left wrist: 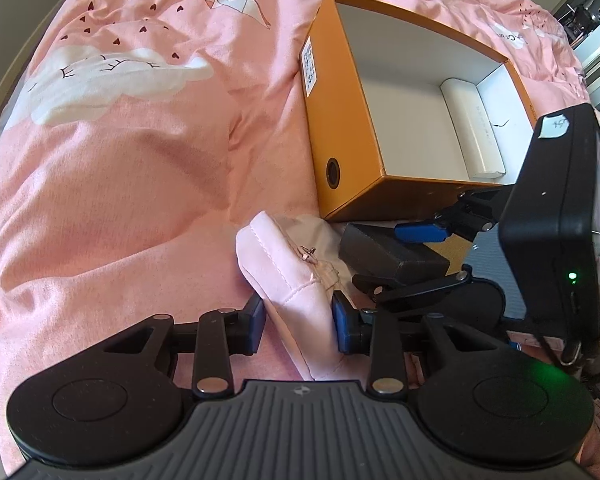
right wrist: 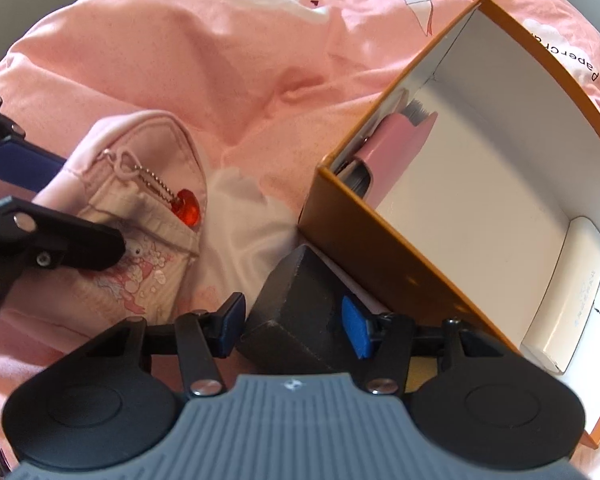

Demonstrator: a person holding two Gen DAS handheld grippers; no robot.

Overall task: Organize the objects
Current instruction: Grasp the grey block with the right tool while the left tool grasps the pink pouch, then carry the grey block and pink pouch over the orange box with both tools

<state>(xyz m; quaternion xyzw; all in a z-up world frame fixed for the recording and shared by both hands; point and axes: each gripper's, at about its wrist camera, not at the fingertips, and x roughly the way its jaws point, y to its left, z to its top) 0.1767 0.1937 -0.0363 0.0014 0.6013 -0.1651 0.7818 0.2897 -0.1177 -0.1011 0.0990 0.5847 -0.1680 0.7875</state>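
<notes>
One open orange cardboard box with white inner walls. One white rounded oblong case lying inside it against an end wall. One pink flat rectangular item inside the box at the opposite end, with darker flat items beside it, too hidden to count. One soft pale-pink fabric zip pouch; one red translucent charm hangs from it on one ball chain. One small dark grey block-shaped box. One pink printed bedsheet under everything. Two handheld two-finger grippers: left gripper, right gripper.
</notes>
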